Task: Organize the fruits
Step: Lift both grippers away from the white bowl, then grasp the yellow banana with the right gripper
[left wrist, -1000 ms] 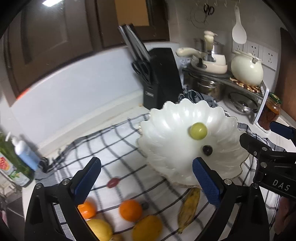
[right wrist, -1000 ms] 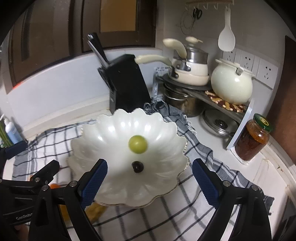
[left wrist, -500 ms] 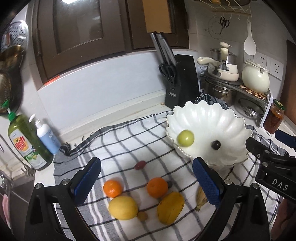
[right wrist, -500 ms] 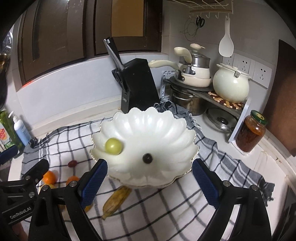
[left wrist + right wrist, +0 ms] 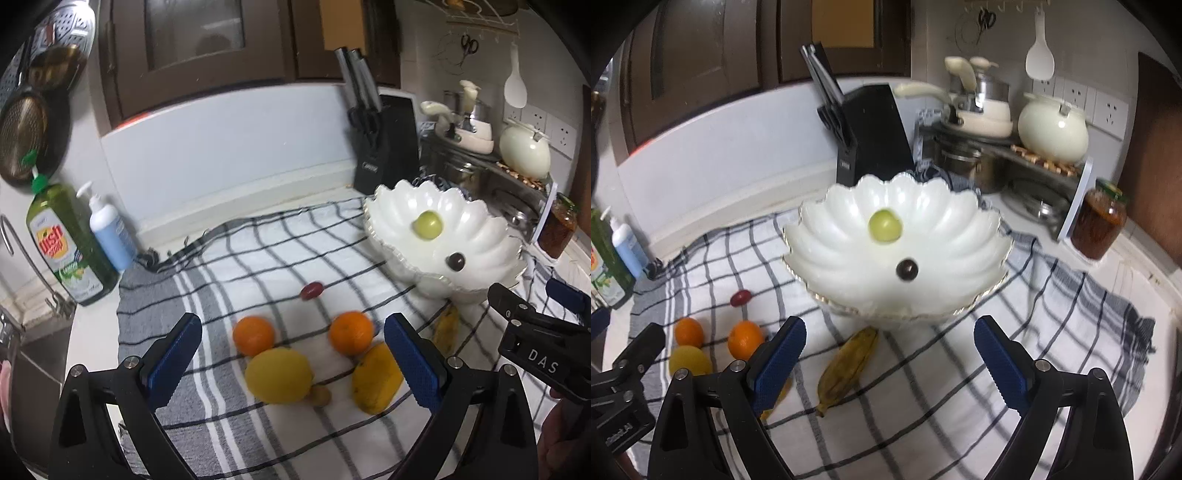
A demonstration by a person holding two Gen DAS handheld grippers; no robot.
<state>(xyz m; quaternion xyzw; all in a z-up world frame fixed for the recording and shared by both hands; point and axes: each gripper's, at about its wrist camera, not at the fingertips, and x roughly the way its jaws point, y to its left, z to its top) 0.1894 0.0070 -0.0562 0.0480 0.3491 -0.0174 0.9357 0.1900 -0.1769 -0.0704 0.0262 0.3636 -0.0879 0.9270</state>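
Since a second ago both grippers have drawn back from the white scalloped bowl point(image 5: 897, 258), so more of the checked cloth point(image 5: 295, 243) now shows in front of it, and the green fruit point(image 5: 884, 226) has rolled within the bowl: half a second ago it lay toward the bowl's left side, and now it sits up the far slope, just above the small dark fruit point(image 5: 907, 270) near the bowl's middle.

The left gripper point(image 5: 293, 354) hangs with its blue pads wide apart and nothing between them. The right gripper point(image 5: 890, 354) is likewise spread wide and empty, in front of the bowl.

The bowl stands on the cloth, with the black knife block point(image 5: 871, 133) behind it. The rest of the fruit lies on the cloth outside the bowl. A browned banana point(image 5: 847, 369) lies just in front of the bowl's near rim, pointing away from it. To the bowl's left, a small red fruit point(image 5: 312, 290) sits alone, nearer the bowl than the citrus. Farther from the bowl to the left are two oranges, one point(image 5: 351, 332) closer to the bowl and one point(image 5: 254, 335) farther out. In front of these lie a yellow lemon-like fruit point(image 5: 279, 376) and a yellow-orange mango-like fruit point(image 5: 375, 380), with a little tan round fruit point(image 5: 320, 396) touching or just beside the lemon. A jar with a green lid point(image 5: 1099, 225) stands to the bowl's right, off the cloth, and a green dish-soap bottle point(image 5: 62, 247) and a blue pump bottle point(image 5: 109, 229) stand well to the bowl's left.
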